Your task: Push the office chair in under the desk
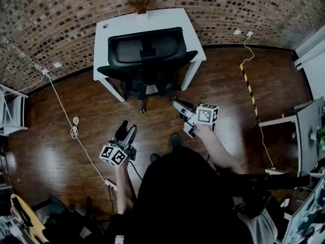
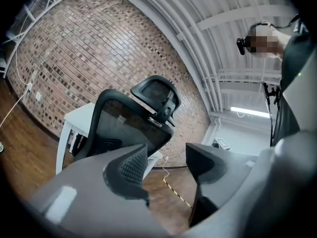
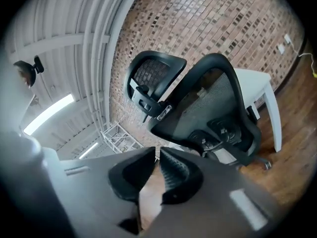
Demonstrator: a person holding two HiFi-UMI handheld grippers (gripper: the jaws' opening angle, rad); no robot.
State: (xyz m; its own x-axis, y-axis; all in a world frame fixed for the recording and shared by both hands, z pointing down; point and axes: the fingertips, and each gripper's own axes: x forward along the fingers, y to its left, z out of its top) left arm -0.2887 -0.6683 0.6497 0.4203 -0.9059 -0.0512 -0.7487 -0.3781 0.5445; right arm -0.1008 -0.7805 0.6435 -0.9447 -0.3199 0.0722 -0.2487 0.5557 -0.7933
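Where brick wall (image 1: 61, 14) meets wooden floor (image 1: 66, 136), upper centre of the frame: one black office chair (image 1: 147, 60), backrest overlapping the white table (image 1: 117, 27). Left tongs (image 1: 127, 130): released, jaws apart, nothing between. Right tongs (image 1: 176, 103): clenched, empty. Both clear of the chair.

Head view steeply down from overhead, both gripper views low, tilted upward — all share the office chair (image 1: 146, 60), apparently fairly near.
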